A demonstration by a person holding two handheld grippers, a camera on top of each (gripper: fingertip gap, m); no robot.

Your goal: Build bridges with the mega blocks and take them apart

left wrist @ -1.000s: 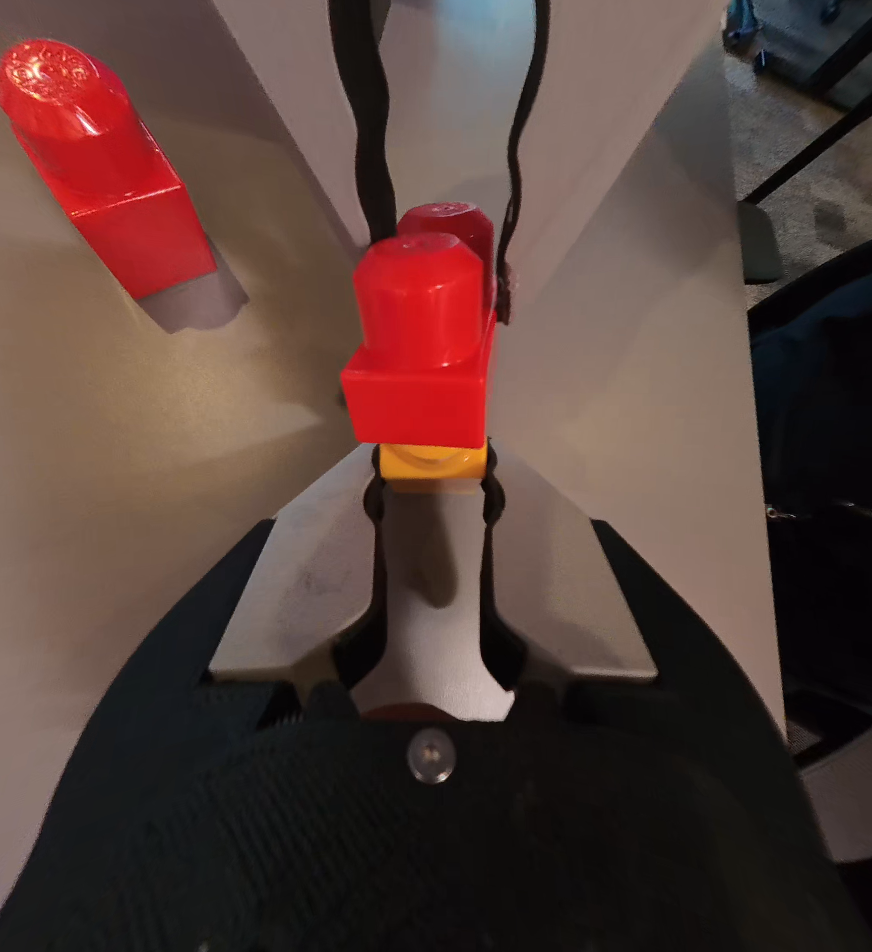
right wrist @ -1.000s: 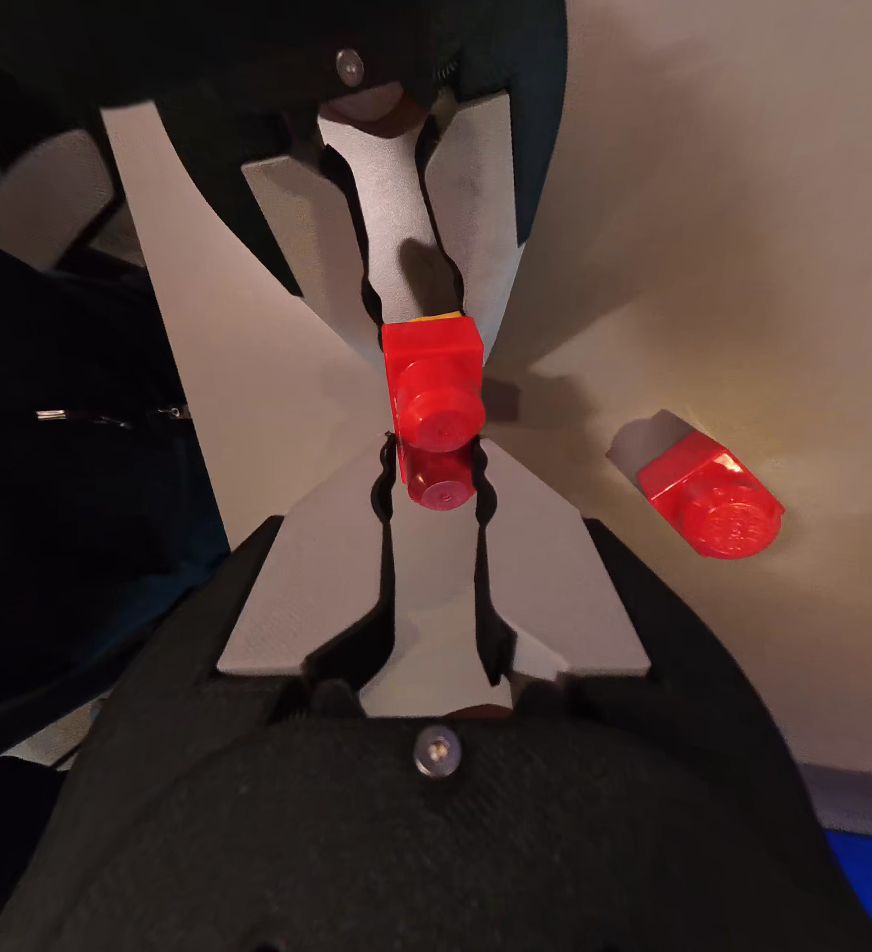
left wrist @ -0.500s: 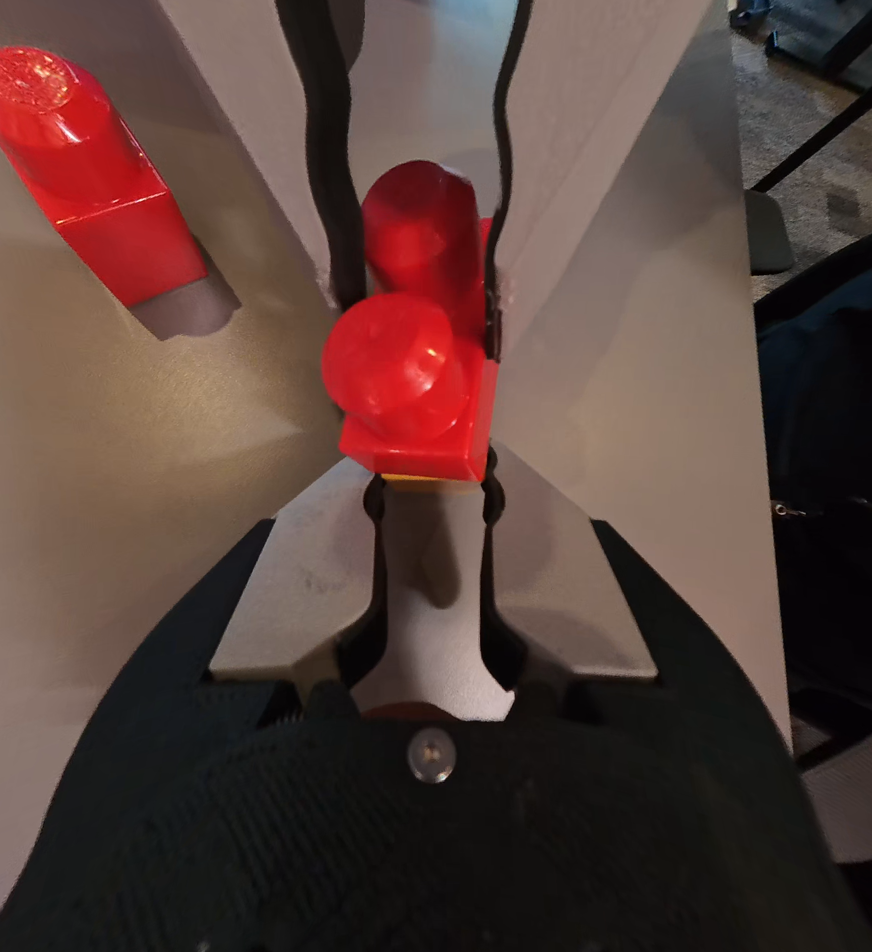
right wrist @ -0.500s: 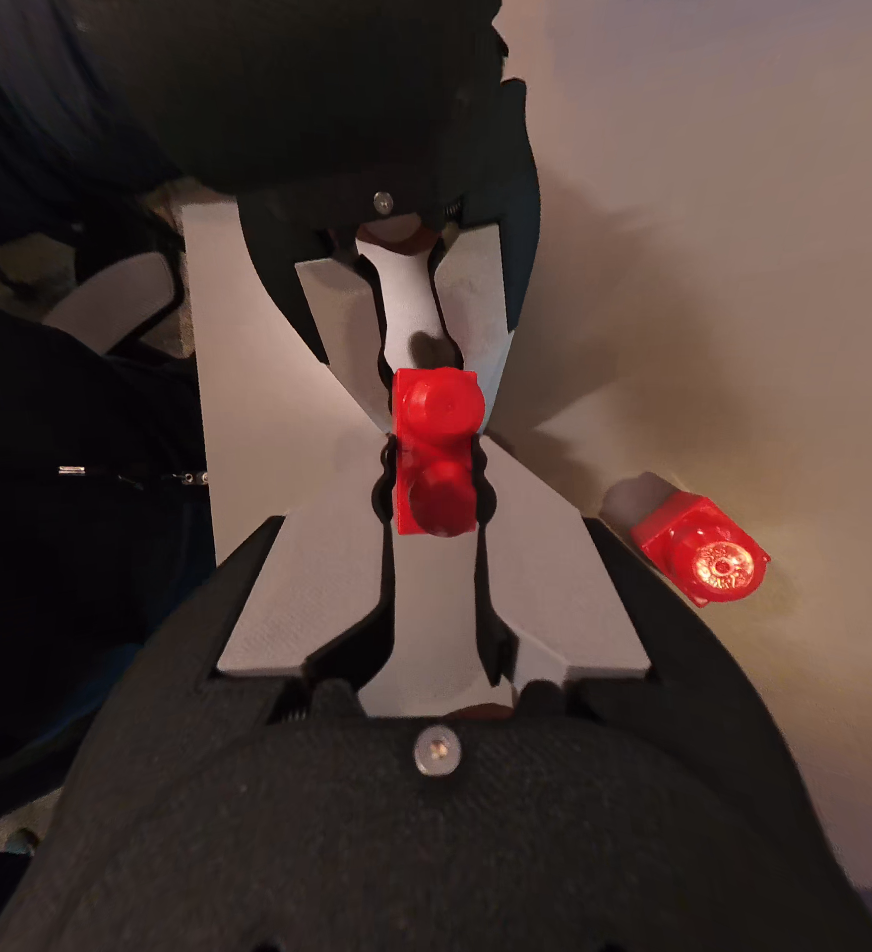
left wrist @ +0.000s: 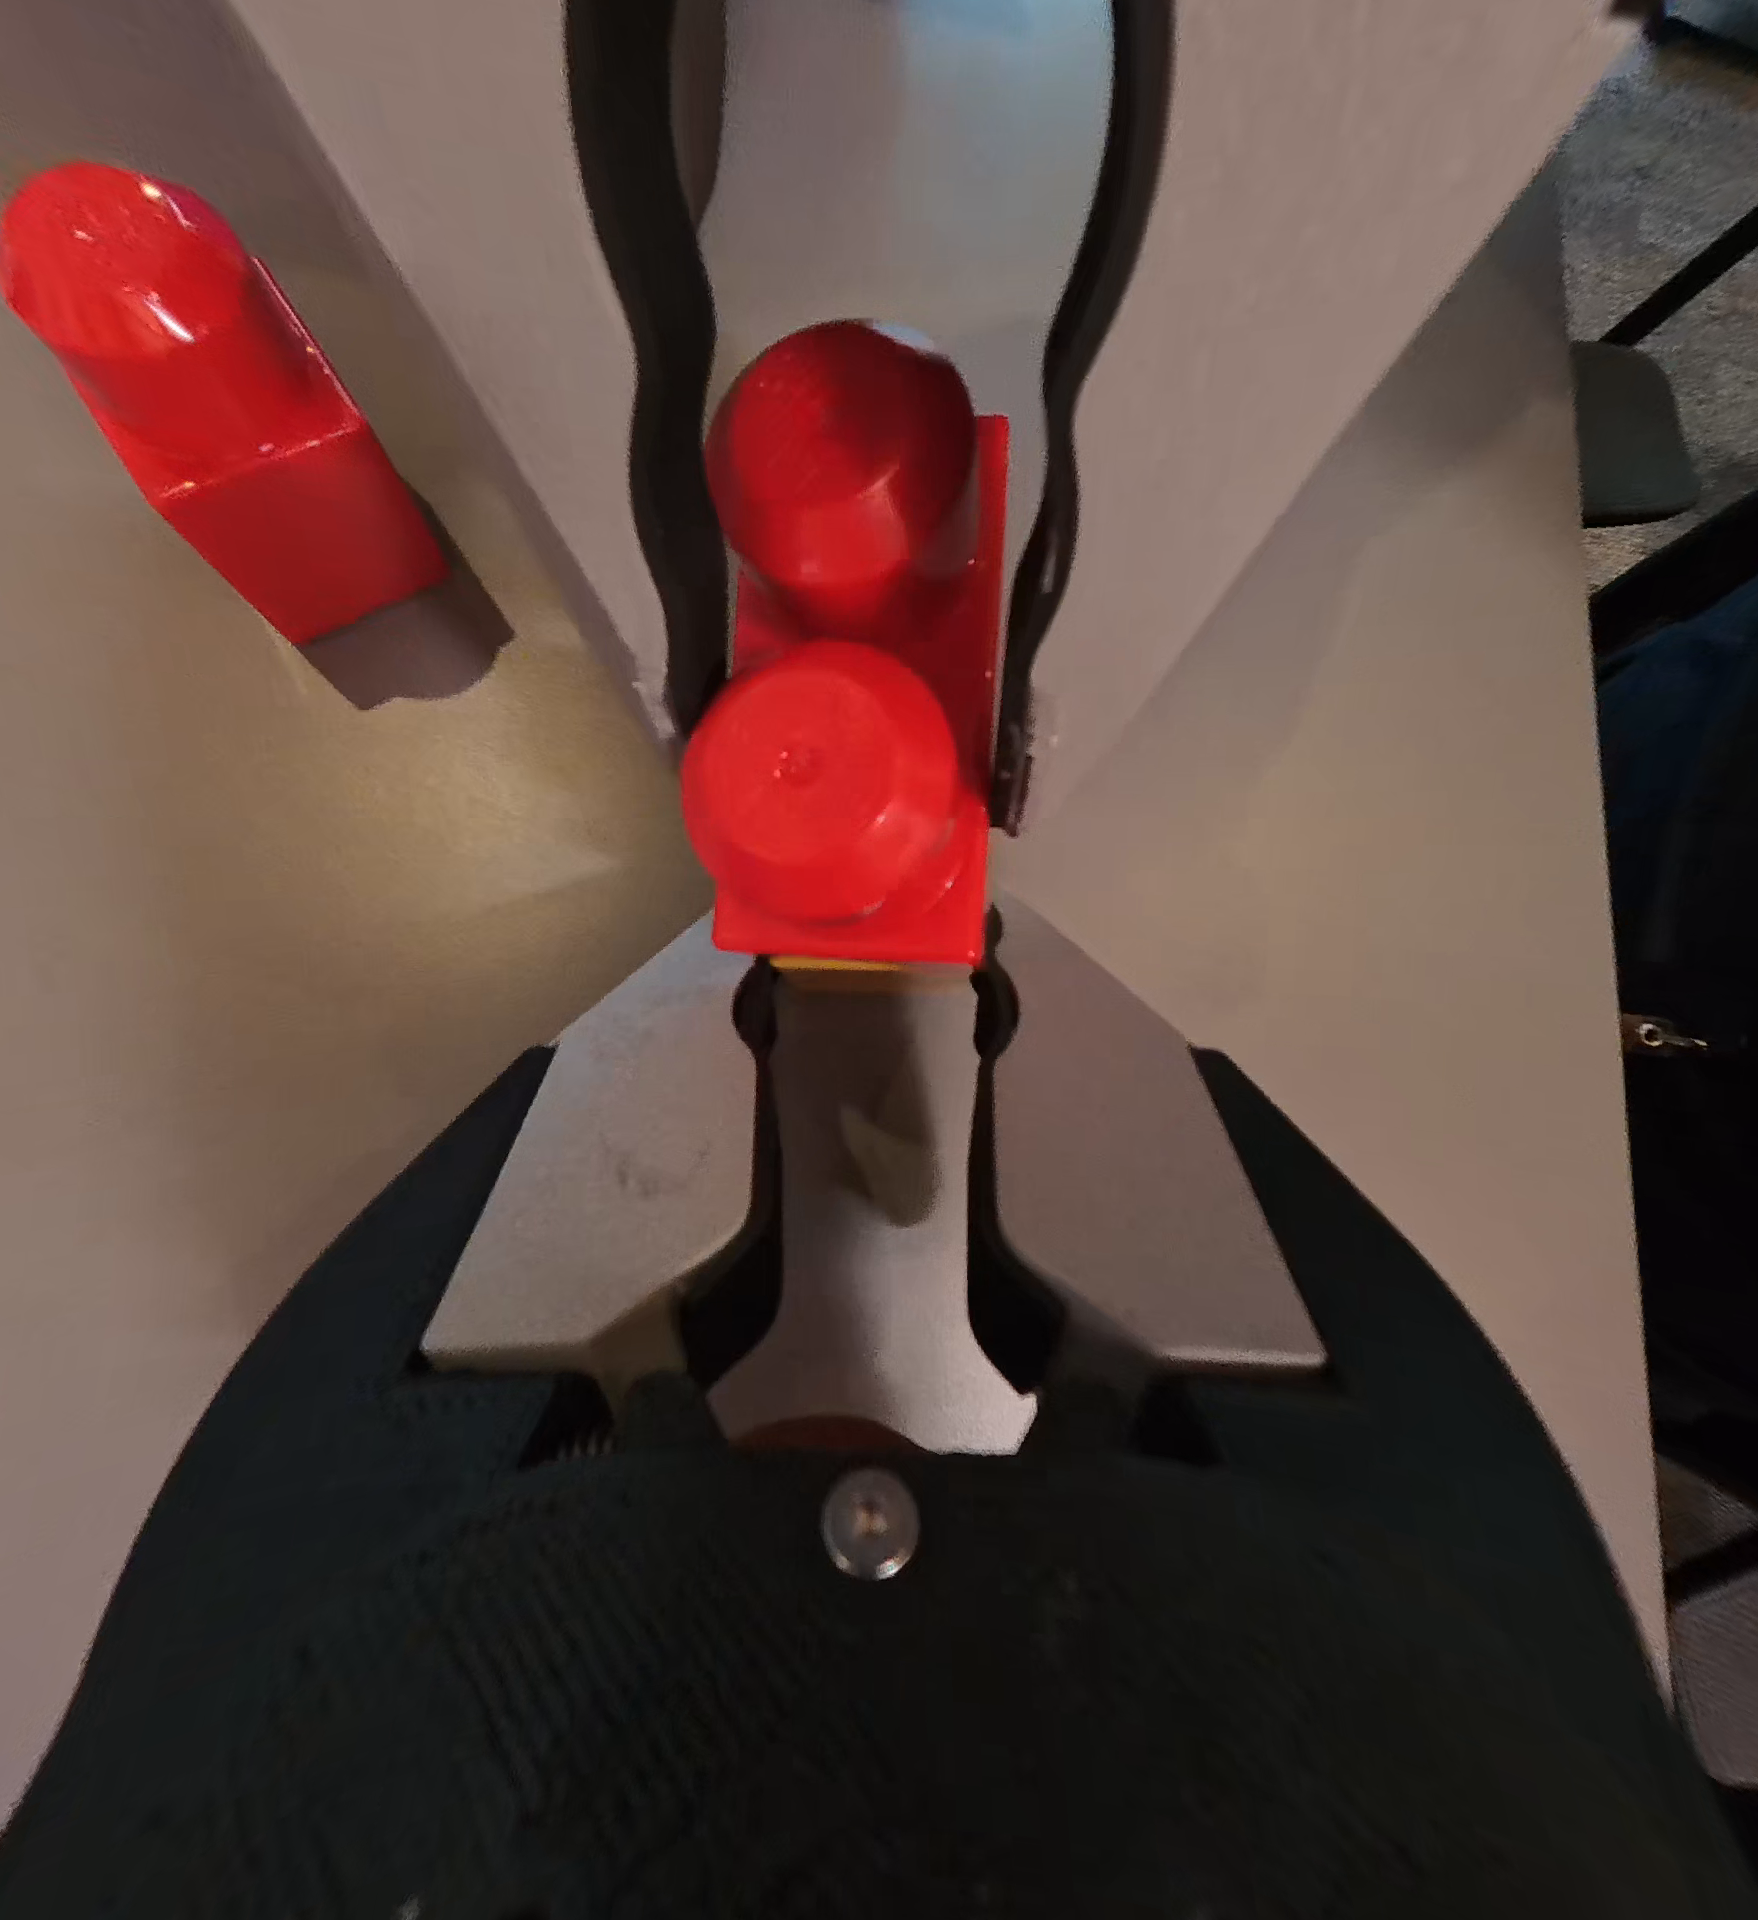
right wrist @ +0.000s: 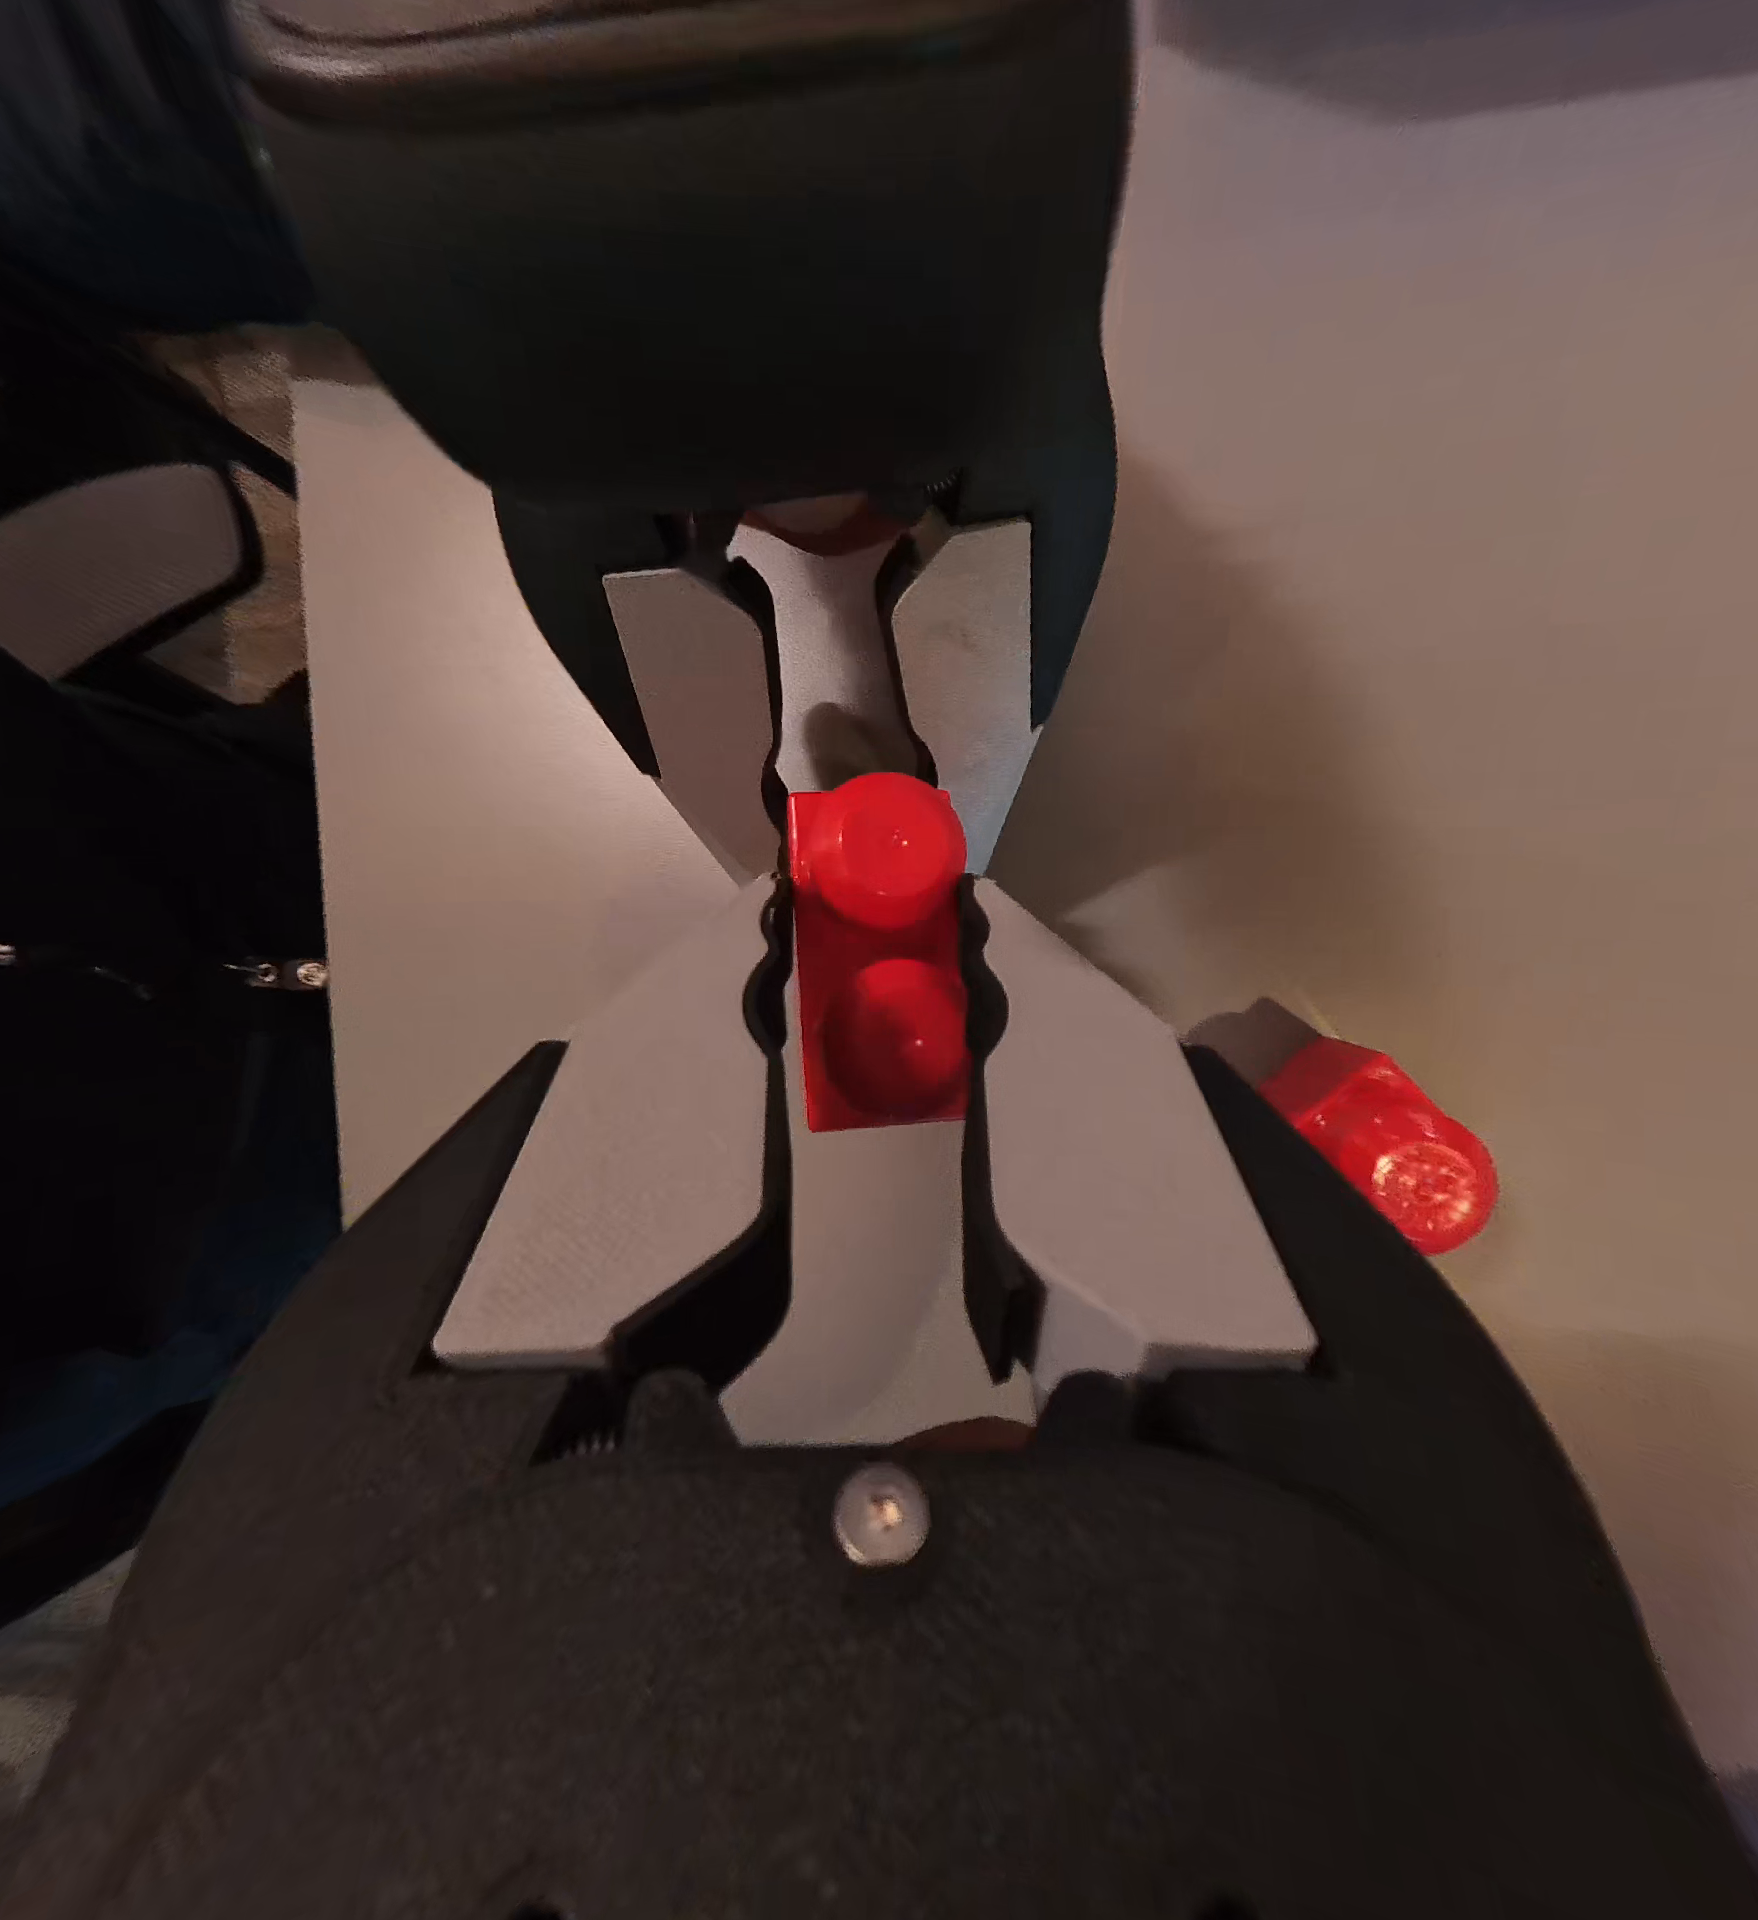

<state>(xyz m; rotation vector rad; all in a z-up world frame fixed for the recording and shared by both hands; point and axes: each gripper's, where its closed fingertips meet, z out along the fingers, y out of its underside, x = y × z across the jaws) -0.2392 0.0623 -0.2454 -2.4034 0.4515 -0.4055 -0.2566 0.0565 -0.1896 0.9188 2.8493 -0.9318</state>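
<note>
Above the pale worktop (left wrist: 179,987) we see the two grippers meeting nose to nose, fingers pointing at each other along one line; the left gripper (left wrist: 870,966) comes in from the near edge of its own view and the right gripper (right wrist: 870,997) does the same in its view, each showing as a far pair of grey fingers in the other's picture. Between them sits a red two-stud block (left wrist: 854,727); its long axis runs along the line of the fingers, from one gripper to the other, and its studs face up toward the cameras. The right gripper is clamped on one end of it, dark pads pressed to both flanks; the left gripper's tips lie at the other end, closed narrow on a yellow piece (left wrist: 839,964) under the red block, of which only a thin sliver shows, so we cannot tell its shape. Whether block and yellow piece are joined is hard to make out. A second red block (left wrist: 210,416), single-studded, stands apart on the worktop, well clear of both grippers; the right gripper's body cuts off part of it in that view.
</note>
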